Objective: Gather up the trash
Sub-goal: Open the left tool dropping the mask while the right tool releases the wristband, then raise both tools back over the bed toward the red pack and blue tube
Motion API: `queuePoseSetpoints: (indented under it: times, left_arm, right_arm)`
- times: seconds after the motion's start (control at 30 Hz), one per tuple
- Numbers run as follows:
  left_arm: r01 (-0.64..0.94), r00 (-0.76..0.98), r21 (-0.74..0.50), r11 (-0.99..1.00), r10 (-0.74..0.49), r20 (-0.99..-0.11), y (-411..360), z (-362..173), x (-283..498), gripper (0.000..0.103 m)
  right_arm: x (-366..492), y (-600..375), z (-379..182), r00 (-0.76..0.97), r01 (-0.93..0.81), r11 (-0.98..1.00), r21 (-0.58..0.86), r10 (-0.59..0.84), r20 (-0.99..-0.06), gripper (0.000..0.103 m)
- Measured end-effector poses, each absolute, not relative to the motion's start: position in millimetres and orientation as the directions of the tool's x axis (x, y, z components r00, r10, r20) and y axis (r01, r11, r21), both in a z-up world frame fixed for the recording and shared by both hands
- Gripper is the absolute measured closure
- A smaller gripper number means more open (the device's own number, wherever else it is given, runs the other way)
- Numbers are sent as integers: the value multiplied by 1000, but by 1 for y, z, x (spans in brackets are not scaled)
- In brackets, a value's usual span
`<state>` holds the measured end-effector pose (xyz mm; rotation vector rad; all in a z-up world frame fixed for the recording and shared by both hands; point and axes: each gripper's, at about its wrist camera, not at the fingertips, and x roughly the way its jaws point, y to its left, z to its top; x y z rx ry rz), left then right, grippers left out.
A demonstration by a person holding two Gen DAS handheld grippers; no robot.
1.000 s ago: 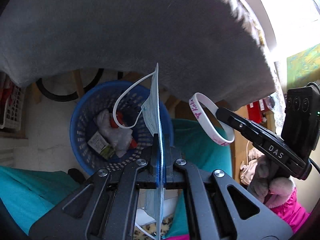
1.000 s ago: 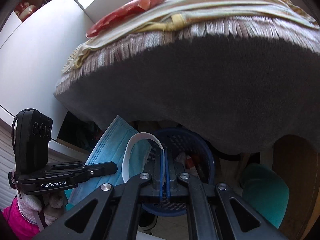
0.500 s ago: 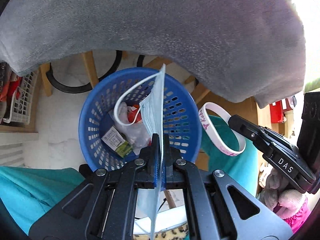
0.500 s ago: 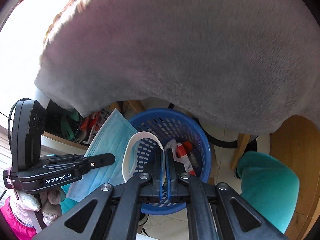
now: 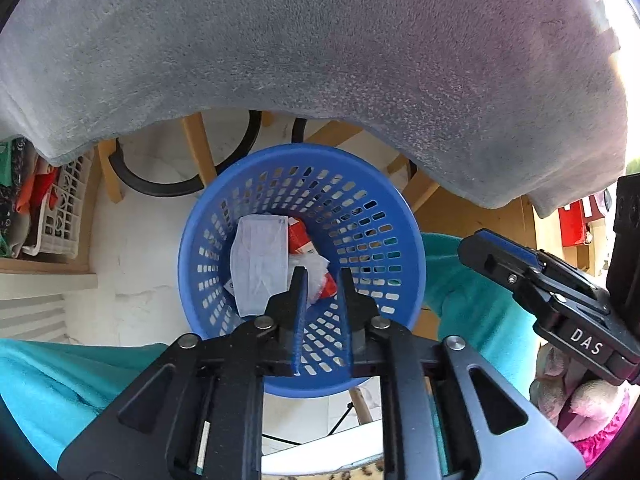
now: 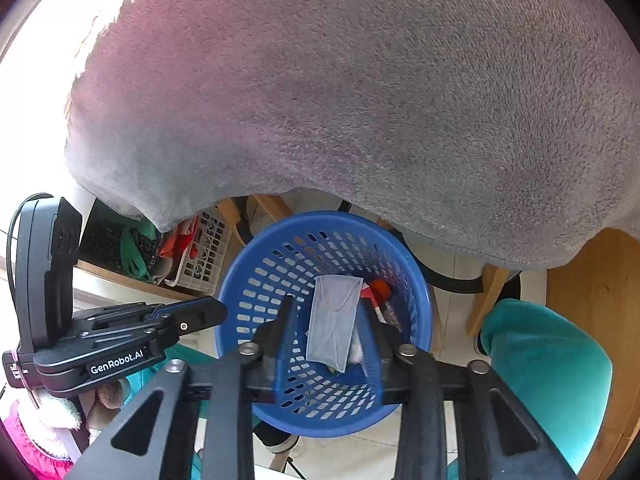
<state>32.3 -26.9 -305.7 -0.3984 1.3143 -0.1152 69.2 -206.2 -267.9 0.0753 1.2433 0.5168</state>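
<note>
A blue plastic basket (image 5: 296,150) (image 6: 320,216) stands on the floor below both grippers. A pale blue face mask (image 5: 260,264) (image 6: 334,320) lies loose inside it on a red wrapper (image 5: 300,236) (image 6: 380,288) and other trash. My left gripper (image 5: 322,284) (image 6: 200,314) hangs over the basket, its jaws opening with nothing between them. My right gripper (image 6: 326,316) (image 5: 500,252) hangs beside it, its jaws opening wider and gripping nothing. The white wristband shows in neither view.
A grey fleece blanket (image 5: 320,40) (image 6: 360,80) overhangs the far side of the basket. The person's teal trouser legs (image 5: 472,312) (image 6: 548,360) flank it. A white crate (image 5: 60,216) (image 6: 200,256) of cloths sits at left. Wooden chair legs (image 5: 196,148) stand behind.
Both grippers sank toward the basket and tipped downward. The left jaws let go of the face mask, which dropped in. The right jaws opened and the wristband left them.
</note>
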Motion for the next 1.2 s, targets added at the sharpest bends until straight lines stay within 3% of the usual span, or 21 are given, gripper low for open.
queuePoseSetpoints:
  times: [0.1,0.17,0.3,0.57,0.77,1.0,1.13,1.2]
  left_arm:
    - [-138,261,-339,931,-296,-919,-28,-304,33,84]
    - [-138,268,-337,931,-292,-918,-27,-301,31,73]
    - [-133,275,-333,934,-288,-917,-23,-296,29,73]
    - [-110,319,-338,935,-289,-903,-12,-266,22,72]
    - [-63,393,-337,939,-287,-873,-9,-221,19,72]
    - [17,493,-350,937,-312,-812,-16,-155,24,71]
    - [44,554,-364,930,-326,-766,-20,-118,33,53]
    - [52,585,-378,924,-335,-739,-21,-100,40,52]
  right_arm:
    - [70,-207,-268,225,-334,885,326,410,-884,54]
    - [69,-207,-266,235,-335,887,318,405,-884,46]
    - [68,-208,-262,245,-342,885,315,407,-880,44]
    - [65,-215,-246,267,-402,856,324,448,-853,32]
    - [62,-228,-211,318,-460,820,341,511,-799,19]
    - [68,-248,-160,382,-510,786,348,570,-727,13]
    - [72,-252,-131,423,-553,767,326,595,-683,6]
    - [77,-254,-117,433,-575,754,317,610,-664,6]
